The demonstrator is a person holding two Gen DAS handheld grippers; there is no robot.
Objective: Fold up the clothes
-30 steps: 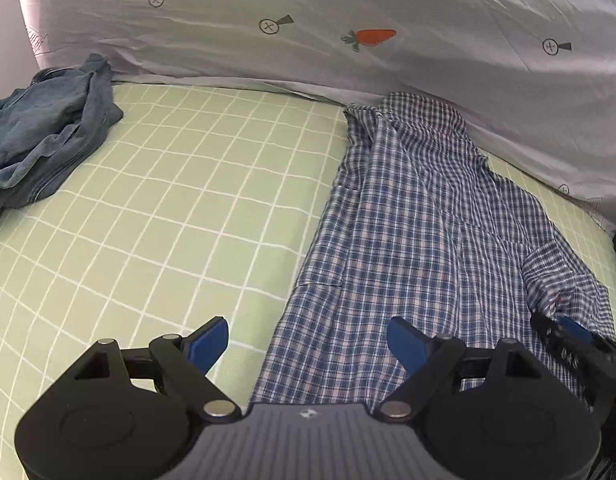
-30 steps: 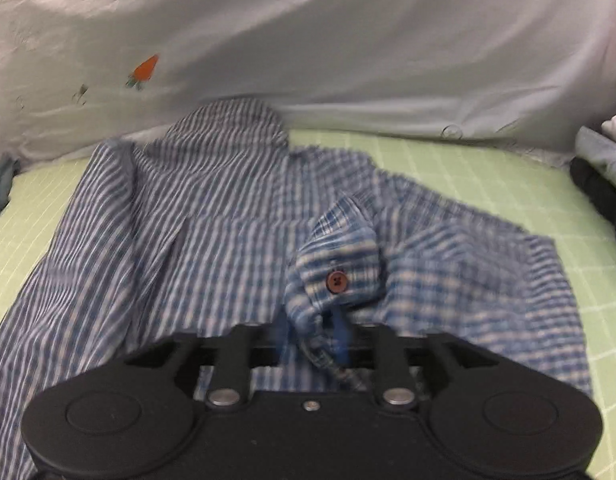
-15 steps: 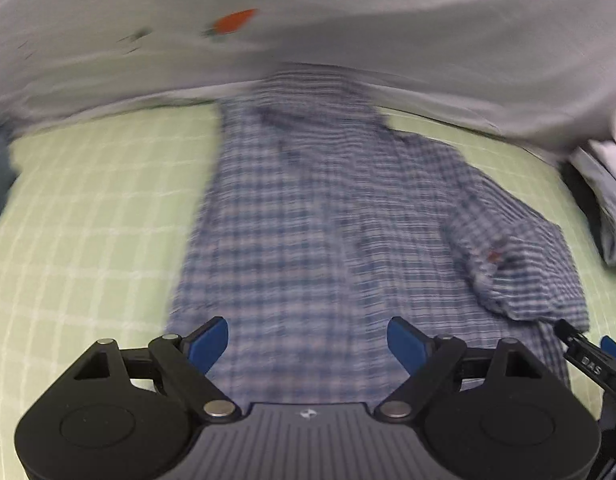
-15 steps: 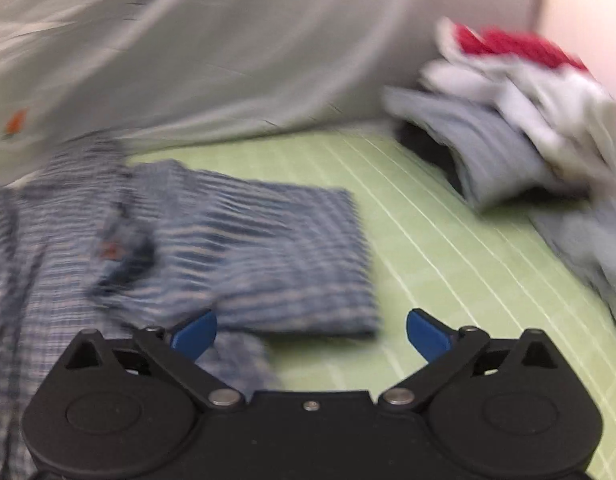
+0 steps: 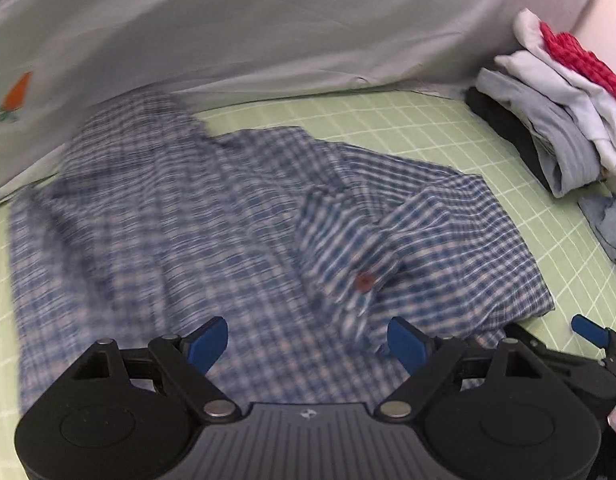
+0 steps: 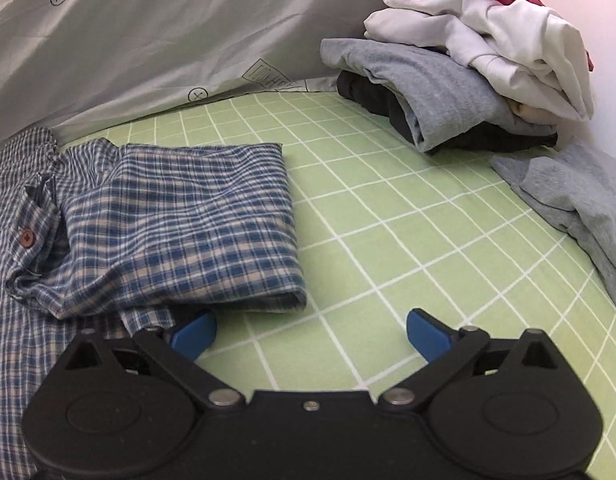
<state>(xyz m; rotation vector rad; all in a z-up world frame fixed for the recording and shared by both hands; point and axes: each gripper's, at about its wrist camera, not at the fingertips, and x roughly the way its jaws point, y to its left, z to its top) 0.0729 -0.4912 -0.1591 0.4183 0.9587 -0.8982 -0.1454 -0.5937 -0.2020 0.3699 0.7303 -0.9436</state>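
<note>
A blue plaid shirt (image 5: pixel 180 216) lies spread on the green checked bed (image 6: pixel 407 240), its collar end up against the grey sheet (image 5: pixel 268 24) that hangs along the bed's far edge. In the left wrist view the shirt fills the left and middle of the bed, blurred on its left part. A carrot print (image 5: pixel 15 94) shows on the sheet at far left.

The left tool (image 5: pixel 308 340) hangs just above the near part of the shirt with its blue-tipped fingers (image 5: pixel 207 340) spread wide and nothing between them.

One sleeve (image 6: pixel 180 224) is folded over onto the body of the shirt, its cuff lying crumpled with a brown button (image 6: pixel 26 236) showing. The folded edge of the sleeve faces the bare middle of the bed.

The right tool (image 6: pixel 309 338) sits low over the bed just beside the near right corner of the folded sleeve, released, its fingers wide apart and empty. Its left finger (image 6: pixel 194 336) is at the shirt's edge; whether it touches the cloth cannot be told. The right finger is over bare bed.

At the bed's far right corner stands a pile of clothes (image 6: pixel 459 76): dark at the bottom, grey above, white and red on top. A loose grey garment (image 6: pixel 575 200) lies along the right edge, nearer than the pile.
</note>
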